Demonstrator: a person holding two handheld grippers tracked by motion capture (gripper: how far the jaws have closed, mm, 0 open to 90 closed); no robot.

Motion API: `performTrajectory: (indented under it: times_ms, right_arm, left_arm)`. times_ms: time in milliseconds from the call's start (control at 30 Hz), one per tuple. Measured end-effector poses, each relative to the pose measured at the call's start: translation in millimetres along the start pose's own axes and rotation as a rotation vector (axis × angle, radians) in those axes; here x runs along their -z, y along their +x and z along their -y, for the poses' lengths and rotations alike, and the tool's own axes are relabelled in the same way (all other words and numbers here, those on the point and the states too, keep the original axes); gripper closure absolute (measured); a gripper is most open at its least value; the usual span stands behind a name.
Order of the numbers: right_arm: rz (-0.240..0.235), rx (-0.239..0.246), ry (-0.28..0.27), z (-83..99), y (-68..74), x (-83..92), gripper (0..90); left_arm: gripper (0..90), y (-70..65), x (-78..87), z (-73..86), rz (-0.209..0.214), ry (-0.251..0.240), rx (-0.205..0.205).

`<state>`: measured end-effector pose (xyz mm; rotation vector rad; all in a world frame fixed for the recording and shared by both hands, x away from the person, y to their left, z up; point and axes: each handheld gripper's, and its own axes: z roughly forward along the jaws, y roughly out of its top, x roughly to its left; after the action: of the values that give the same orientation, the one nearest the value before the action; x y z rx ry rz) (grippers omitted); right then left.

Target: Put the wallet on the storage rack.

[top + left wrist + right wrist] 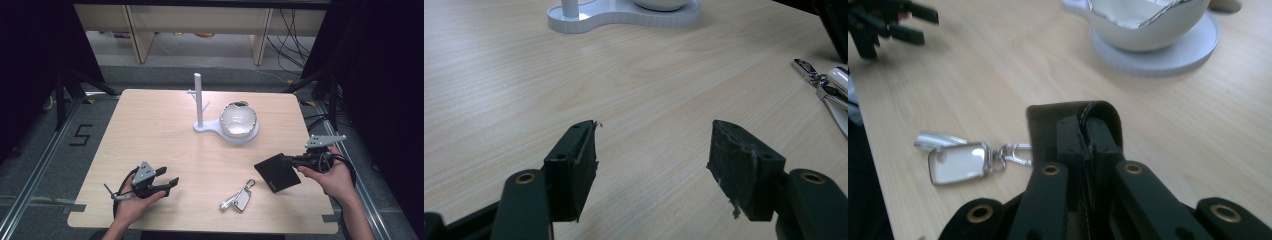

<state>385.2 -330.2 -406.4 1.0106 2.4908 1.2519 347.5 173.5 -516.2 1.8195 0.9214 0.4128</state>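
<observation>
I have the right claw clamped on one edge of the black wallet, which sits at the right side of the table, its far corner low over or on the wood; contact cannot be confirmed. Step in hand, by my judgement: lifting the wallet clear. Next move calls for a firm grip and a carry toward the white stand with its bowl, avoiding the keyring. The wallet lies flat, long axis running diagonally from the claw toward the table's middle. Left claw rests open, empty, near the front-left edge.
</observation>
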Motion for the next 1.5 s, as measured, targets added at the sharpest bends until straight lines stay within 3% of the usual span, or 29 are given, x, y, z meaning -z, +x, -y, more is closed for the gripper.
performTrajectory:
  times_ms: [33,167,200,333,367,400,600,633,667,700,867,900,1000,1033,1067,1100,1167,1267,1300,1400,1500]
  right_arm:
    - [0.022,-0.001,-0.055,0.3,1.4,-0.1,87.8]
    - [0.005,-0.031,-0.114,0.7,3.8,-2.2,87.8]
    - [0.038,-0.006,-0.155,0.8,4.4,-4.0,87.8]
    - [0.062,0.024,-0.204,0.5,4.9,-6.9,87.8]
    - [0.057,-0.018,-0.222,0.1,9.4,-8.8,87.8]
    - [0.047,0.015,-0.237,-0.8,7.3,-10.5,87.8]
    - [0.057,0.03,-0.282,-5.9,10.0,-15.6,87.8]
    - [0.044,0.003,-0.275,-7.0,12.6,-16.3,87.9]
    - [0.05,0.019,-0.283,-8.6,11.6,-16.9,87.8]
    - [0.059,0.003,-0.287,-11.2,14.1,-17.7,87.9]
    - [0.07,0.027,-0.325,-16.5,12.8,-20.6,87.9]
    - [0.059,0.0,-0.316,-17.6,14.6,-20.8,87.8]
    - [0.077,0.015,-0.352,-21.7,13.4,-22.8,87.9]
    - [0.067,-0.011,-0.353,-22.4,15.0,-23.2,87.9]
    - [0.074,0.017,-0.364,-24.2,13.1,-23.7,87.9]
    - [0.094,0.008,-0.388,-26.6,13.9,-24.8,87.9]
    - [0.089,-0.006,-0.38,-27.9,15.0,-24.1,87.9]
    - [0.079,-0.019,-0.412,-34.6,14.3,-26.5,87.9]
    - [0.083,-0.002,-0.42,-36.2,12.8,-27.2,87.9]
    - [0.081,-0.02,-0.428,-39.8,13.5,-28.6,87.9]
    - [0.089,-0.002,-0.46,-48.6,11.4,-33.3,87.9]
  left_arm:
    - [35.2,0.5,0.4,0.2,-0.001,0.003,-0.003]
    - [35.2,1.1,0.3,0.5,-0.002,0.003,0.002]
    - [35.2,1.4,0.5,0.5,-0.003,0.004,0.0]
    - [35.2,1.5,1.7,0.5,-0.014,0.007,0.002]
    - [35.2,2.0,2.3,0.6,-0.016,0.009,0.0]
    - [35.2,2.1,2.6,0.7,-0.018,0.009,0.001]
    - [35.2,3.1,3.2,1.6,-0.021,0.004,0.006]
    - [35.3,3.1,3.2,1.6,-0.021,0.002,0.006]
    - [35.2,3.1,3.4,1.7,-0.021,0.002,0.006]
    - [35.2,3.2,3.5,1.9,-0.022,0.002,0.008]
    - [35.2,3.6,3.4,2.5,-0.02,0.001,0.008]
    - [35.2,3.6,3.5,2.5,-0.02,0.001,0.008]
    - [35.2,4.3,3.4,2.8,-0.014,-0.004,0.01]
    - [35.2,4.4,3.4,3.0,-0.015,-0.005,0.01]
    - [35.3,4.5,3.4,3.2,-0.015,-0.004,0.01]
    - [35.3,4.3,3.8,3.2,-0.021,0.001,0.009]
    - [35.2,4.3,3.8,3.3,-0.021,0.001,0.009]
    - [35.3,4.2,3.2,3.6,-0.015,-0.009,0.017]
    - [35.3,4.7,3.5,3.7,-0.016,-0.006,0.013]
    - [35.3,4.6,3.6,3.9,-0.02,-0.005,0.014]
    - [35.3,4.9,3.5,4.2,-0.019,-0.007,0.014]
